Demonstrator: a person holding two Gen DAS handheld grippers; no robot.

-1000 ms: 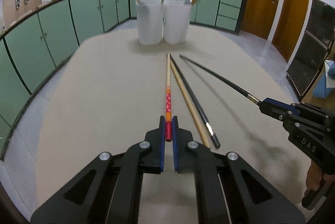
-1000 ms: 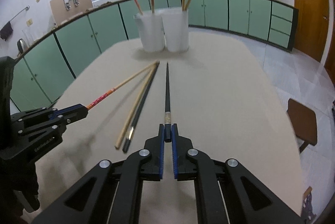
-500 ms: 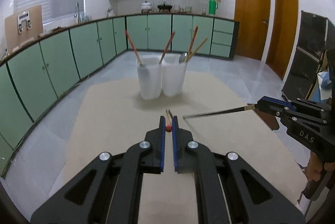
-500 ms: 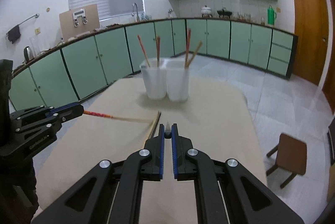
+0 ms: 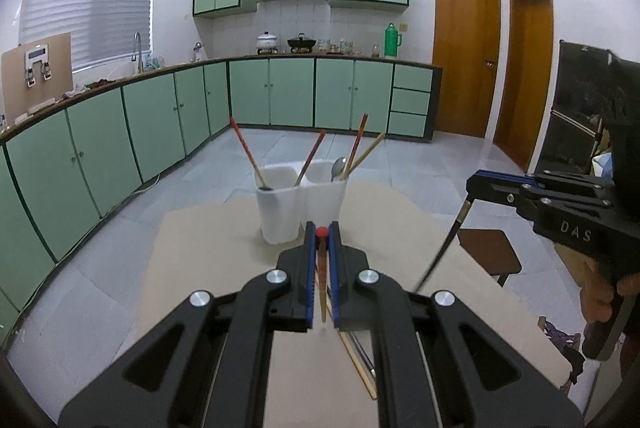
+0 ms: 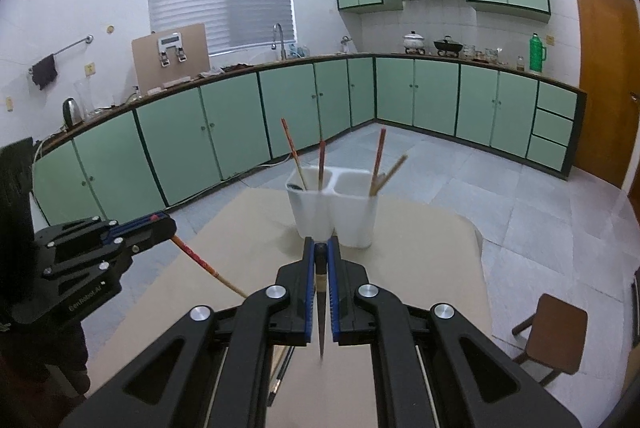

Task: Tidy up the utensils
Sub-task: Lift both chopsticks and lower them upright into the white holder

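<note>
The left gripper is clamped tight, its blue-lined fingers pointing toward 12 o'clock and tilted somewhat downward. The right gripper is likewise closed and angled down. In the left wrist view the right gripper sits at 3 o'clock, a hand wrapped around its grip.

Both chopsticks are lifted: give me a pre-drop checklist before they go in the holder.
1. Left gripper shut on red-tipped chopstick: ok.
2. Right gripper shut on black chopstick: ok.
3. Both chopsticks clear of the table: ok.
4. White holder upright: ok.
5. Room left in both compartments: ok.
6. Two chopsticks left on the table: not ok.
</note>
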